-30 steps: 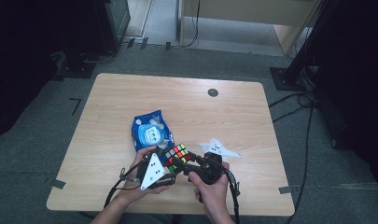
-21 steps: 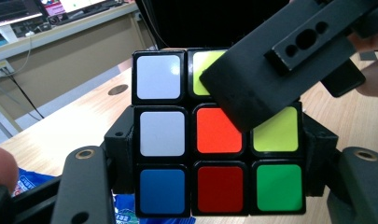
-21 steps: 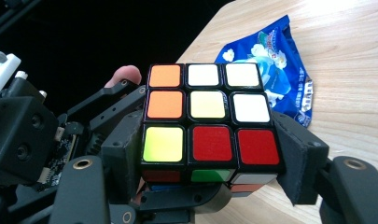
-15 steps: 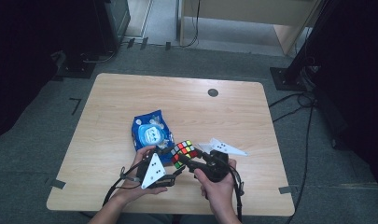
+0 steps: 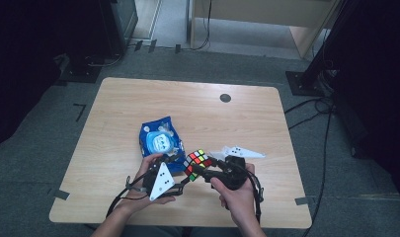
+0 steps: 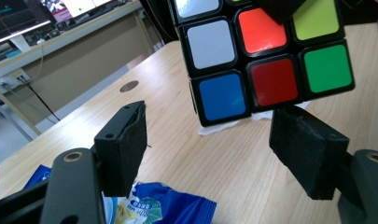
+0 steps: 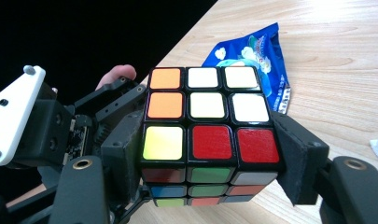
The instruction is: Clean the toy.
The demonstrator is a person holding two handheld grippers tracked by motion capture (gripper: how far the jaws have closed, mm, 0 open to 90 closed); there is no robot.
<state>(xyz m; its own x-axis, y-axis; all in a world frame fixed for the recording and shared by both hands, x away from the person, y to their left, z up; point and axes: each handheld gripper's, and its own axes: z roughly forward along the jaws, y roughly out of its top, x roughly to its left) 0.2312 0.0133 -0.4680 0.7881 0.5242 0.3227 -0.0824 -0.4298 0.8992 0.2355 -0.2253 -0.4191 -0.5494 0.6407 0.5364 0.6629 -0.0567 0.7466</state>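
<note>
The puzzle cube (image 7: 207,135) is a scrambled three-by-three with glossy orange, white, yellow, red, green and blue stickers on a black plastic frame. It sits off the worktop (image 5: 237,118), pinched at its sides by the right gripper (image 7: 207,154). The left gripper (image 6: 224,154) stands spread just below the cube, pads clear. A crinkled blue foil packet (image 5: 160,140) lies flat on the pale wood.

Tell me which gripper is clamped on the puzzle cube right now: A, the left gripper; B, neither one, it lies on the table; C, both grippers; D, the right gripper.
D: in the right gripper view the right gripper presses both pads on the cube; the left gripper stands open below it.
</note>
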